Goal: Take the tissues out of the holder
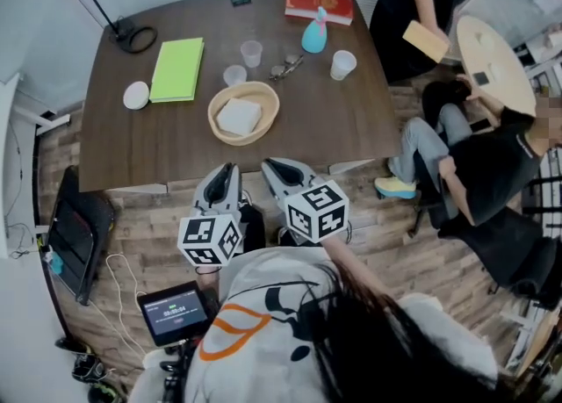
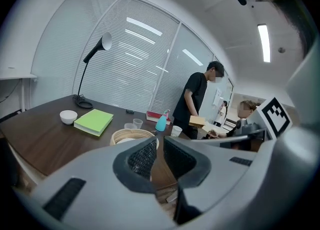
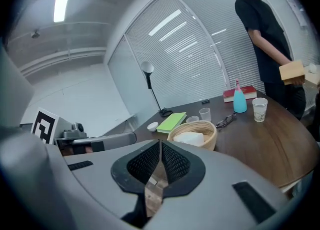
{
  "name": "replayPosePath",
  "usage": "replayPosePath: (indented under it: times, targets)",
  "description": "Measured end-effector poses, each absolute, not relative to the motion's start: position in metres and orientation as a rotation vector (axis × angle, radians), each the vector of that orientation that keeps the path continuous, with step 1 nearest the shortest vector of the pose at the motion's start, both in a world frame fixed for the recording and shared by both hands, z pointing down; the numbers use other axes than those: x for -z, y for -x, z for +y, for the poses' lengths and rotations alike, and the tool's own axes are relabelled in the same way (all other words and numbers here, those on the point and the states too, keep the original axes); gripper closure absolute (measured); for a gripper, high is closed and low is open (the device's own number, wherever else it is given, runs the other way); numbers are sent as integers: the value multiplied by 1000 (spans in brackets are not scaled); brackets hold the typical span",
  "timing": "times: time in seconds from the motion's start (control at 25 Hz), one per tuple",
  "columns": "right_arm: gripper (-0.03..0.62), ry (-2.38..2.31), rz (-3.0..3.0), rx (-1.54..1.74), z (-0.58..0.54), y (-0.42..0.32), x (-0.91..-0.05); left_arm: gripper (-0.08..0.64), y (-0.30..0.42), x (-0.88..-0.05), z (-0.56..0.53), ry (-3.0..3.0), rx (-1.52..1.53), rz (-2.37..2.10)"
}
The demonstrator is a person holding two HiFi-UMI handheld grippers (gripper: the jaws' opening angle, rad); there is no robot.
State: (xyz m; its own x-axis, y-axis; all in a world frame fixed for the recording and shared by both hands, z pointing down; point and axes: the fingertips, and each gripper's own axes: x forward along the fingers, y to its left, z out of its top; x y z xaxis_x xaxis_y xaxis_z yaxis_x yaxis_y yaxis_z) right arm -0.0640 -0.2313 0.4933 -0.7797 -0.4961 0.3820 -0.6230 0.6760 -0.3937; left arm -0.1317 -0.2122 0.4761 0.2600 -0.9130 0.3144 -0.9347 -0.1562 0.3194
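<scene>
A round wicker holder (image 1: 263,94) stands on the dark wooden table (image 1: 351,120), near its front edge, with a white folded stack of tissues (image 1: 239,116) inside. Both grippers hover off the table in front of that edge, close to my body, and touch nothing. My left gripper (image 1: 230,167) points at the holder (image 2: 131,135); its jaws stand a narrow gap apart with nothing between them (image 2: 160,144). My right gripper (image 1: 267,164) is beside it, its pads pressed together and empty (image 3: 160,146). In the right gripper view the holder (image 3: 202,141) and the tissues (image 3: 190,137) lie straight ahead.
Behind the holder are two clear cups (image 1: 252,53), a green book (image 1: 177,68), a white bowl (image 1: 136,95), glasses (image 1: 287,66), a blue bottle (image 1: 314,35), a paper cup (image 1: 343,64), a red book (image 1: 319,3) and a lamp base (image 1: 133,38). One person stands (image 1: 413,6) and another sits (image 1: 492,173) at the right.
</scene>
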Motion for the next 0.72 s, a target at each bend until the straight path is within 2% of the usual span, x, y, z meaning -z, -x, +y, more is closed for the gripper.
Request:
replayPosePath:
  times: [0.72]
  targets:
    - [568, -831, -2493, -631, -328, 124, -534, 515, 202, -490, -309, -2136, -82, -1551]
